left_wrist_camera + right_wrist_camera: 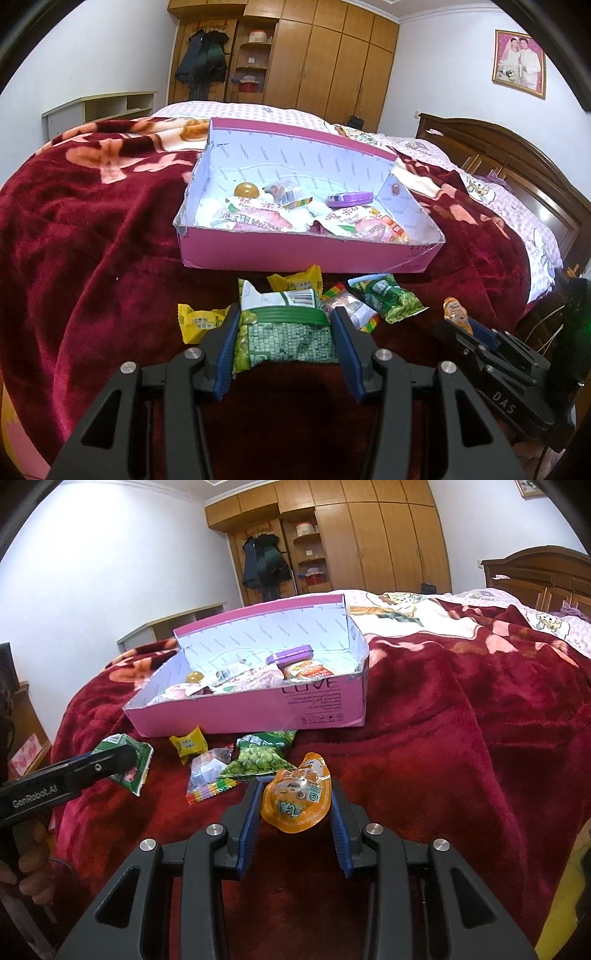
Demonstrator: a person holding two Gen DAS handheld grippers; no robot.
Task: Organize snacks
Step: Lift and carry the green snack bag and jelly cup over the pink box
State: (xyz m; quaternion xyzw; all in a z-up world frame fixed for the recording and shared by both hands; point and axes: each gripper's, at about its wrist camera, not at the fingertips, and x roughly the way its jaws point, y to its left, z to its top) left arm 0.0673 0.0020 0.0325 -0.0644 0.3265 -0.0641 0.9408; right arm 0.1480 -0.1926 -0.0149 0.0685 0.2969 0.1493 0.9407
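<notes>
The left claw (284,328) is partly closed, and its blue pads (226,347) press both sides of a green pea snack packet (284,332), which is held clear of the red blanket (92,240) covering the bed. In the right wrist view this same claw (114,766) enters from the left edge with the green packet (138,760) clamped at its tip; a hand (31,871) grips its handle low at the left. Just left of the held packet, a yellow wrapped snack (197,323) lies on the blanket. Behind the packet, a second yellow wrapped snack (297,282) lies near the front wall of the pink box (295,254). The box stands open on the blanket and already contains several snacks, among them an amber jelly cup (246,190) and a purple tin (349,199). Right of the held packet lie a clear packet with rainbow edging (351,310) and a second green pea packet (391,299), both loose on the blanket. Further right, the right claw (295,805) is closed as far as its load allows, with both pads (249,819) against an orange jelly pouch (297,797). The pouch is raised off the blanket, in front of the box. In the left wrist view the pouch (456,314) projects upward from the right claw (469,330) at the right margin.
</notes>
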